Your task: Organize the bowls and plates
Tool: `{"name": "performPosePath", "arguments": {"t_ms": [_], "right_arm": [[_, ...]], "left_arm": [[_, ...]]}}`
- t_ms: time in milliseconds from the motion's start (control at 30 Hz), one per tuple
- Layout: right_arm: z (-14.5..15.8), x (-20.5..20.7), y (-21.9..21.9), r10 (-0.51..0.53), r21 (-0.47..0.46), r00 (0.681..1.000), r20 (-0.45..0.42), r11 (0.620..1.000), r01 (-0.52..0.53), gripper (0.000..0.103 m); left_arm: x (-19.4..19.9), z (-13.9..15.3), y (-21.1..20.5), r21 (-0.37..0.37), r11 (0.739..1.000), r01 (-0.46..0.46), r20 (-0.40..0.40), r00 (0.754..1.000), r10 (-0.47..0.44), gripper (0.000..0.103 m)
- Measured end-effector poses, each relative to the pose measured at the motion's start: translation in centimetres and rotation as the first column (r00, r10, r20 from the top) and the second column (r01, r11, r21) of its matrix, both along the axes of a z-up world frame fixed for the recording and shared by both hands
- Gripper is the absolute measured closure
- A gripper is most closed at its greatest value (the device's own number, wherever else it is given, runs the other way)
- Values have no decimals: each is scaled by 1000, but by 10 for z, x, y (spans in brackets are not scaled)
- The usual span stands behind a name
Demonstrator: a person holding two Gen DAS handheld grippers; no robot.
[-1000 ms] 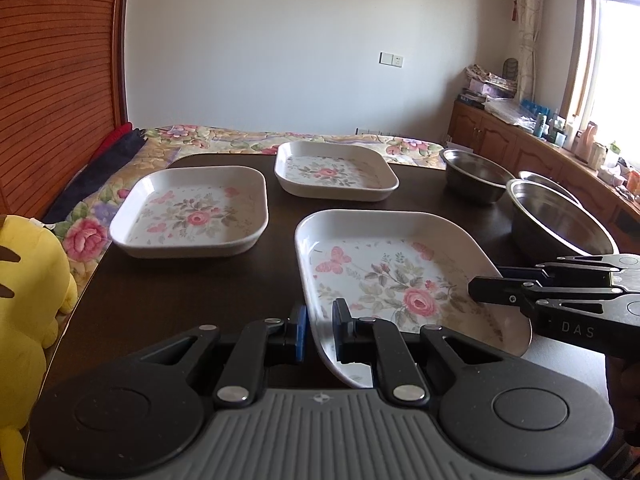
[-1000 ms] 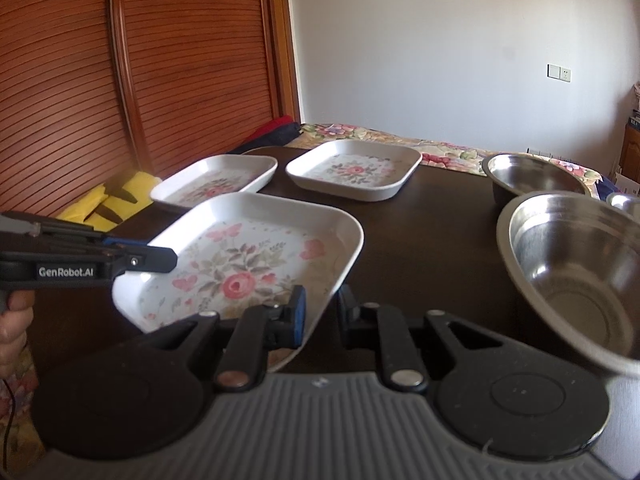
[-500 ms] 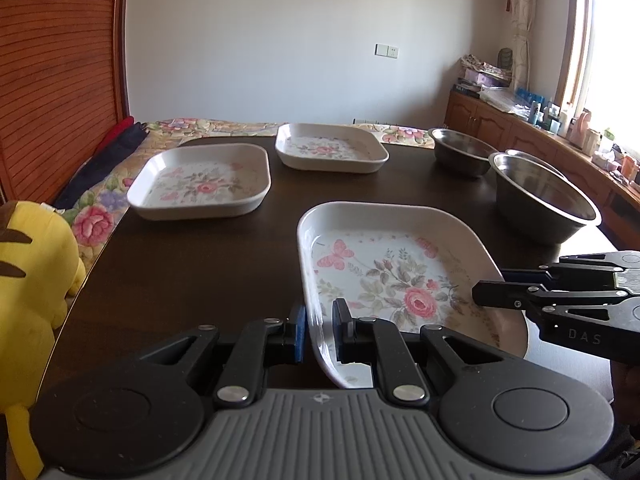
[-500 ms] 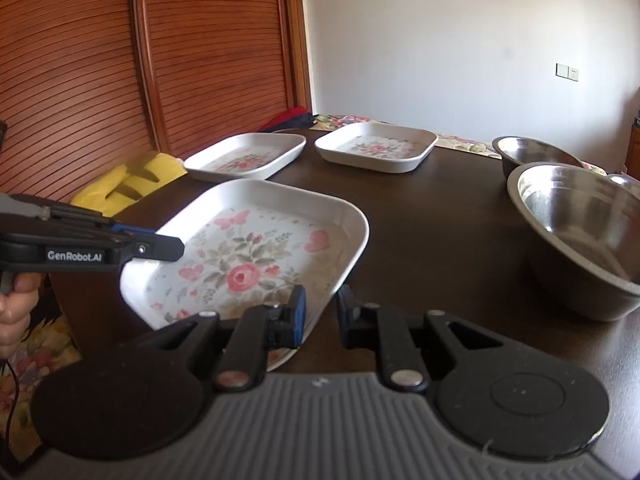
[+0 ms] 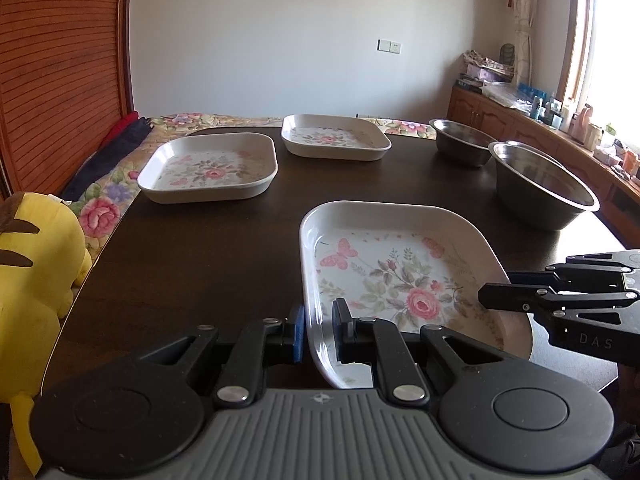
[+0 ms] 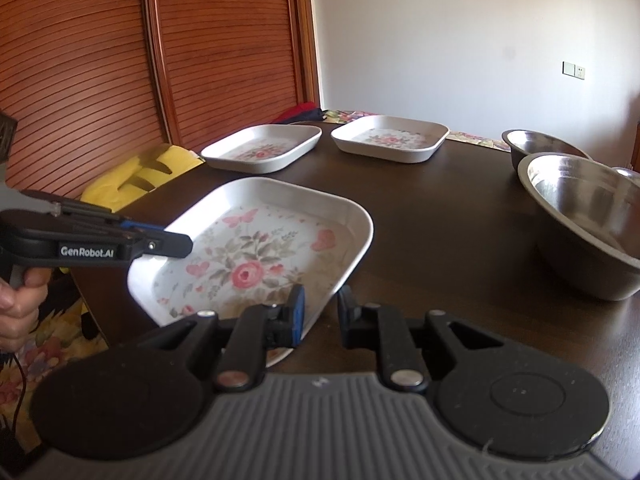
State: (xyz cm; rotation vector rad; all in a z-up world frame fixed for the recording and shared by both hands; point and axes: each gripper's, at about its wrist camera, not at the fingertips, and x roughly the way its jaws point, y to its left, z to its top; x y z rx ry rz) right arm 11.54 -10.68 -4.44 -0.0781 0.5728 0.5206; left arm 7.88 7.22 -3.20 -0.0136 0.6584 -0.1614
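My left gripper (image 5: 319,330) is pinched on the near left rim of the floral plate (image 5: 396,276), one finger outside the wall and one inside it. In the right wrist view my right gripper (image 6: 320,312) straddles the plate's near right rim with its jaws a little way apart; the blue-padded finger sits over the plate's inside, the other outside, and I cannot tell whether they actually press the rim. The plate fills the lower centre of both views, over the near part of the dark tabletop (image 5: 208,240); whether it rests on it I cannot tell.

Two more floral plates lie farther back: one at centre left (image 5: 210,168), another just beyond it toward the upper middle (image 5: 334,138), apart from each other. At the right, a large steel bowl (image 5: 540,184) stands near a smaller steel bowl (image 5: 460,140) behind it. A yellow plush toy (image 5: 28,272) sits off the tabletop's left edge. My hand (image 6: 18,304) shows at the left edge of the right wrist view.
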Motion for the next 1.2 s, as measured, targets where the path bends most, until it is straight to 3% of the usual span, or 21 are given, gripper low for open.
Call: {"name": "performPosePath", "arguments": {"t_ms": [567,1200], "right_arm": [[2,3,-2,-11,11,1000,8,1000,11,82],[26,18,-9,-26,13,997,76,1000,25,82]], "left_arm": [[3,-4,5,-9,999,-31,4,1000,31,89],[14,15,20,-43,997,-57,58,997,59,80]]}}
